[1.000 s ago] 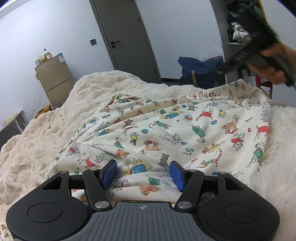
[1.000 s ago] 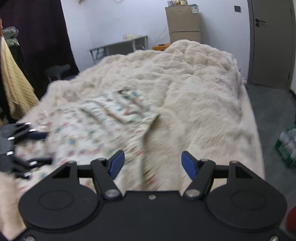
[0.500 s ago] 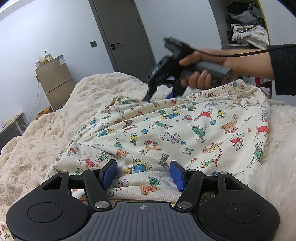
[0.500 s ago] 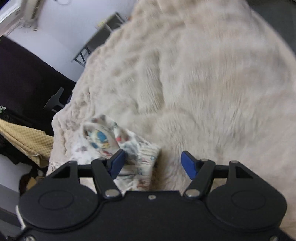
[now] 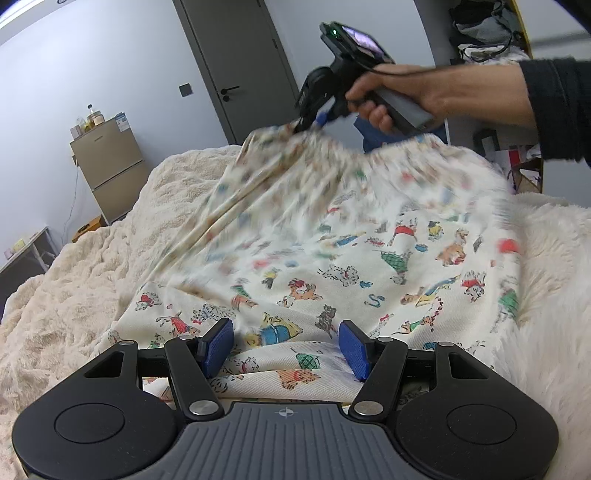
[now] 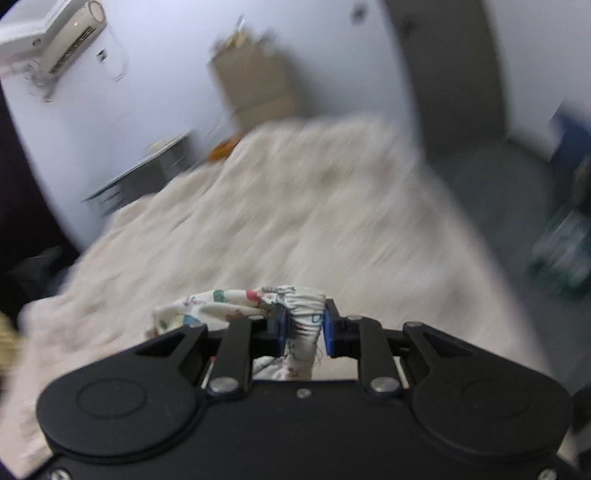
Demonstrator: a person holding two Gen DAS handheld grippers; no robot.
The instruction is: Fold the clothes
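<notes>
A cream garment printed with small cartoon dogs (image 5: 332,258) lies on the fluffy cream bed cover (image 5: 92,288). My left gripper (image 5: 286,349) is open and low over the garment's near hem, with a fold of cloth between its blue pads and no grip on it. My right gripper (image 6: 304,328) is shut on the gathered waistband (image 6: 304,314). In the left wrist view the right gripper (image 5: 312,123) holds the far left corner of the waistband lifted off the bed, and the cloth under it is blurred by motion.
A grey door (image 5: 236,66) and a small beige fridge (image 5: 110,166) stand beyond the bed. A low table (image 5: 26,254) is at far left. Shelves of clothes (image 5: 484,33) and a blue bag (image 5: 380,134) are behind the hand at right.
My right gripper came down onto the waistband's far left corner, shut on it, and is lifting it. My left gripper has not moved.
</notes>
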